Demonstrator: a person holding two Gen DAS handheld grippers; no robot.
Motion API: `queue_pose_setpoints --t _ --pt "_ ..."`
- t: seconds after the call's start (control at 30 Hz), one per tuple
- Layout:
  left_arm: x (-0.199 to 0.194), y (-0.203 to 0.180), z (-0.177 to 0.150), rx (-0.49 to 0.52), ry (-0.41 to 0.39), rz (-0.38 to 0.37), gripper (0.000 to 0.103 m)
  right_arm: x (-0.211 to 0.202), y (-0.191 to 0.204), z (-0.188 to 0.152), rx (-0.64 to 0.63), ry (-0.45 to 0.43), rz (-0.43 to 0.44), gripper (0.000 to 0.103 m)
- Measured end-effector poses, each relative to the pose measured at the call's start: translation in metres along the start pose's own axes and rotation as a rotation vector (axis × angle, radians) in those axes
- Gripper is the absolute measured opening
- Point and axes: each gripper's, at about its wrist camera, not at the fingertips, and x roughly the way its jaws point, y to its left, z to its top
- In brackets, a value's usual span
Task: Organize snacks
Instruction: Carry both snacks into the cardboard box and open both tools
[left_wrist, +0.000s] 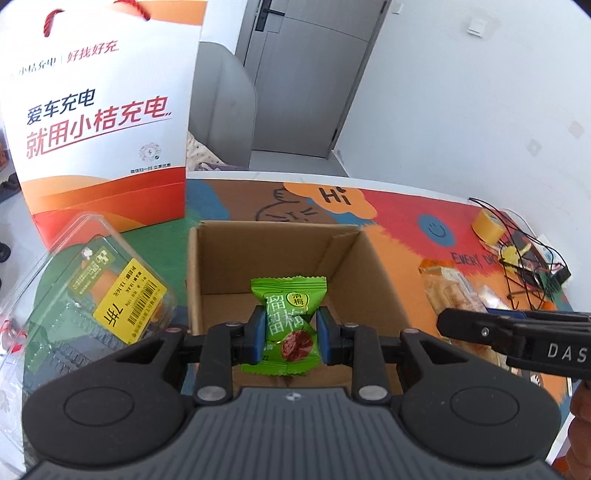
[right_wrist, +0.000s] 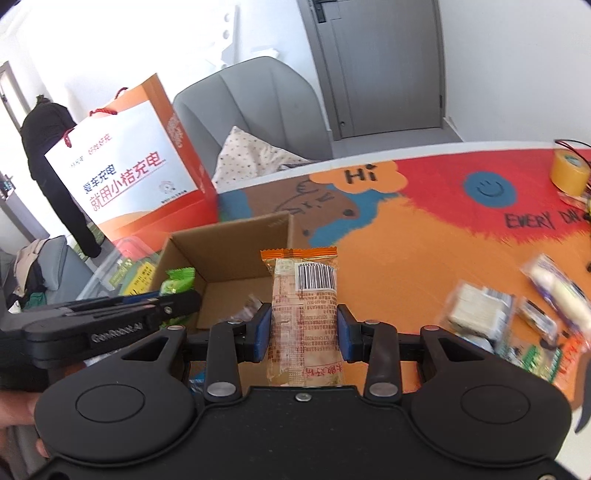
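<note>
My left gripper (left_wrist: 290, 332) is shut on a green plum snack packet (left_wrist: 286, 325) and holds it over the open cardboard box (left_wrist: 273, 258). In the right wrist view the same green packet (right_wrist: 177, 282) hangs at the box's left wall. My right gripper (right_wrist: 303, 330) is shut on a long orange-topped biscuit packet (right_wrist: 304, 314), held upright beside the cardboard box (right_wrist: 229, 254), near its right wall. A small wrapped item (right_wrist: 248, 308) lies on the box floor. In the left wrist view the right gripper's black side (left_wrist: 517, 339) shows at the right edge.
A white and orange paper bag (left_wrist: 99, 122) stands behind the box at the left. A clear plastic clamshell (left_wrist: 99, 291) with a yellow label leans left of the box. Several loose snacks (right_wrist: 517, 317) lie on the colourful mat at the right. Yellow tape roll (right_wrist: 570, 173) and wires sit far right.
</note>
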Motion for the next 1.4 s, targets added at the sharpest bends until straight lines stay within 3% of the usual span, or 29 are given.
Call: queue_pose_setpoints --t 0.1,0.2,0.3,0.63,0.83,1.0,1.17,1.4 --pt "0.004 0.004 0.004 -0.002 -0.017 0.034 0.031 0.011 0.007 0.007 -0.007 0.003 0.026 0.037" --pt "0.003 0.014 0.007 -0.048 -0.021 -0.004 0.035 0.024 0.011 0.013 -0.006 0.010 0.043 0.037" --pt "-0.002 0.017 0.006 -0.047 -0.033 0.020 0.037 0.036 0.016 0.016 -0.005 0.018 0.046 0.037" --pt "-0.015 0.020 -0.001 -0.065 -0.037 0.001 0.060 0.042 0.020 0.019 -0.013 -0.002 0.055 0.042" --pt "-0.020 0.009 -0.005 -0.055 -0.058 0.017 0.077 0.022 0.002 0.011 -0.005 -0.034 0.023 0.061" --pt "-0.024 -0.006 -0.009 -0.024 -0.067 0.015 0.084 0.005 -0.021 0.000 0.033 -0.035 0.015 0.063" --pt "-0.030 -0.026 -0.014 0.007 -0.078 -0.010 0.090 -0.015 -0.044 -0.010 0.052 -0.065 -0.014 0.078" --pt "-0.040 -0.060 -0.021 0.064 -0.096 -0.069 0.092 -0.043 -0.073 -0.023 0.085 -0.105 -0.062 0.086"
